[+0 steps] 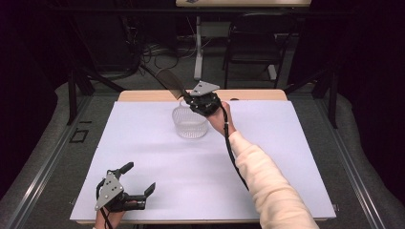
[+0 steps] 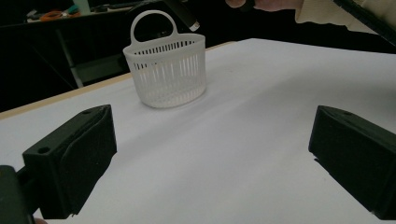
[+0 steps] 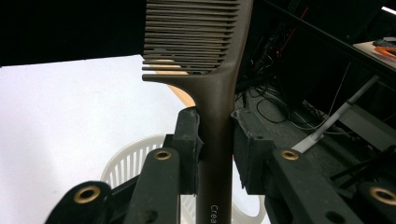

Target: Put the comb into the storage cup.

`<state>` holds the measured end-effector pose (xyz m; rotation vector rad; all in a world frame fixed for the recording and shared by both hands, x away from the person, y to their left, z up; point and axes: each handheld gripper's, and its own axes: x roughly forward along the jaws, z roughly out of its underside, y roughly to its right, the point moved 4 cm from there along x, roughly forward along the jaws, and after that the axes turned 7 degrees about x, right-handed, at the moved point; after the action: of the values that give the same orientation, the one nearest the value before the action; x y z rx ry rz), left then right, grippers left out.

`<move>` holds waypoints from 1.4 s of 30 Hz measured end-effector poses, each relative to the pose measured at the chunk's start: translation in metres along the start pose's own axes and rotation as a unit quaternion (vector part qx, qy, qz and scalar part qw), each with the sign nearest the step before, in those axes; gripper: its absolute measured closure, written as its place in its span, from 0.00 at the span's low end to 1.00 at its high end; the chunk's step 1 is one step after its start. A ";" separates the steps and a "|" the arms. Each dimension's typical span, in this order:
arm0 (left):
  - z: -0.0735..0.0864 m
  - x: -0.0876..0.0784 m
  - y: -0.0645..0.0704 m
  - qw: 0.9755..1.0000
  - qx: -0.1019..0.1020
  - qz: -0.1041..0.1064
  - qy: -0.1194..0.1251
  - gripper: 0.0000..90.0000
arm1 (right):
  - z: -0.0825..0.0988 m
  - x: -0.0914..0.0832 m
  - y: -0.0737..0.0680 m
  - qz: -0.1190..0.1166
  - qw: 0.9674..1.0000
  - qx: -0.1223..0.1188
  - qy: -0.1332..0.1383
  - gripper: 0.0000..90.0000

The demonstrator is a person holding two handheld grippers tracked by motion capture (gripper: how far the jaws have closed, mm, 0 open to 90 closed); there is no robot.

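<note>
Item one, my right gripper (image 1: 187, 100): fingers (image 3: 189, 140) clamped on the handle of a dark brown comb (image 3: 212, 88), which I hold above the far rim of the white slotted basket (image 1: 190, 123), toothed end slanting up and away over the far edge of the surface (image 1: 267, 157). Item two, the basket: upright on the white sheet toward the far middle, loop handle raised. Item three, my left gripper (image 1: 140, 179): low at the near left corner, fingers (image 2: 74, 158) spread wide, holding nothing
</note>
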<state>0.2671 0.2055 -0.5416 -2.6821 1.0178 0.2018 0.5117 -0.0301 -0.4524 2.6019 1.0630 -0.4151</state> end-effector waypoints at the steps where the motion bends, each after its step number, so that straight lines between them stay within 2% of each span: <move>1: 0.000 0.000 0.000 1.000 0.000 0.000 0.000 0.01 | 0.000 0.000 0.000 -0.001 1.000 -0.001 -0.001 0.81; 22: 0.000 0.000 0.000 1.000 0.000 -0.001 0.001 0.01 | 0.003 0.005 -0.004 -0.008 1.000 -0.007 -0.002 0.81; 42: 0.000 0.000 0.000 1.000 -0.001 -0.001 0.002 0.01 | 0.011 0.013 -0.004 -0.018 1.000 -0.011 -0.015 0.81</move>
<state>0.2668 0.2057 -0.5415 -2.6862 1.0169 0.1988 0.5165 -0.0235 -0.4684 2.5529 1.1011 -0.4466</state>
